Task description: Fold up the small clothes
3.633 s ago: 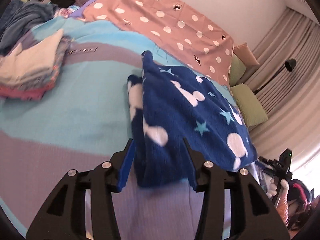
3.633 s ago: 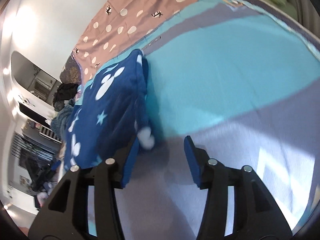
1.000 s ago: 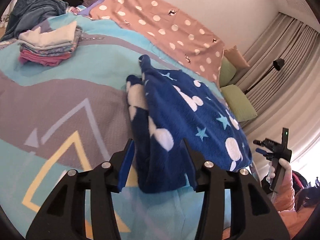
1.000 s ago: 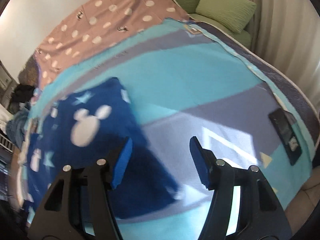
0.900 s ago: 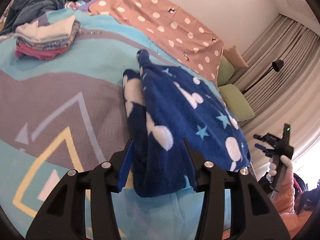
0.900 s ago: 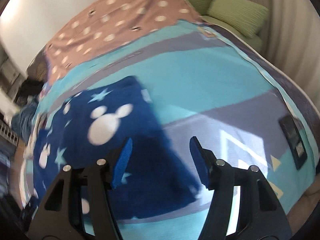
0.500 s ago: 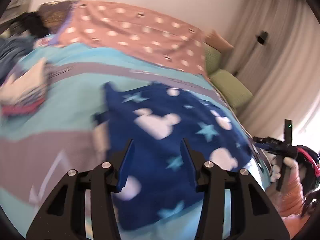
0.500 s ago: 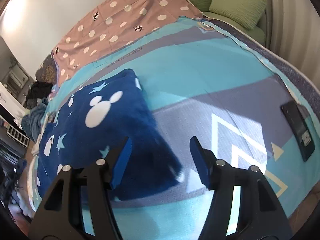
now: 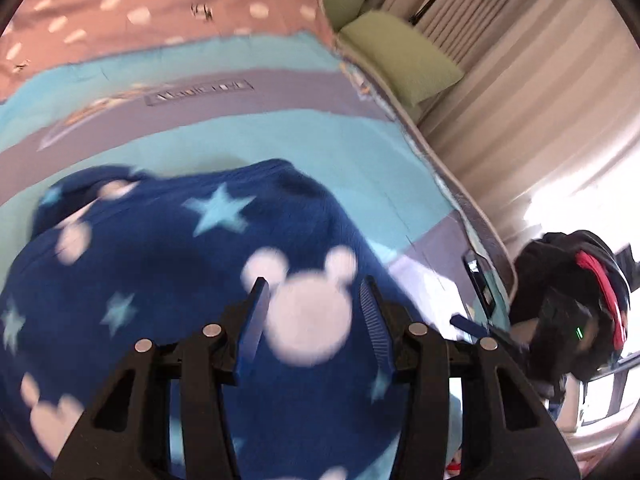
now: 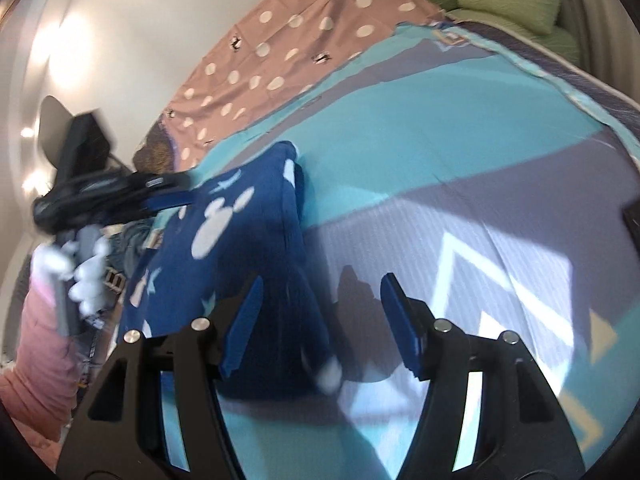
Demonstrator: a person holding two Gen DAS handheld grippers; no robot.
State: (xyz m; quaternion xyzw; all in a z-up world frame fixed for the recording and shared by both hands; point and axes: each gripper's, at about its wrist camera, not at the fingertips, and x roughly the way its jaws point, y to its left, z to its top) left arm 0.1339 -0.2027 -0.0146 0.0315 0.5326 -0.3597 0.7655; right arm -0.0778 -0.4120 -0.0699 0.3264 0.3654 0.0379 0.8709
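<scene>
A dark blue fleece garment (image 9: 168, 280) with white mouse heads and light blue stars lies folded on the teal and grey bedspread (image 9: 280, 132). My left gripper (image 9: 312, 308) is open and hovers just above its near right part, holding nothing. In the right wrist view the garment (image 10: 248, 248) lies left of centre. My right gripper (image 10: 320, 300) is open and empty, over the garment's right edge and the bedspread (image 10: 440, 152). The left gripper (image 10: 168, 196) also shows there, above the garment's far left.
A pink polka-dot sheet (image 9: 160, 8) covers the bed's far end. Green cushions (image 9: 400, 56) lie by the curtains (image 9: 520, 100). A dark phone (image 9: 480, 284) lies near the bed's right edge. The person's head shows at the right (image 9: 576, 312).
The left gripper swung right across the garment, now over its right part. The right gripper came lower and closer to the garment's right edge. Both stayed open.
</scene>
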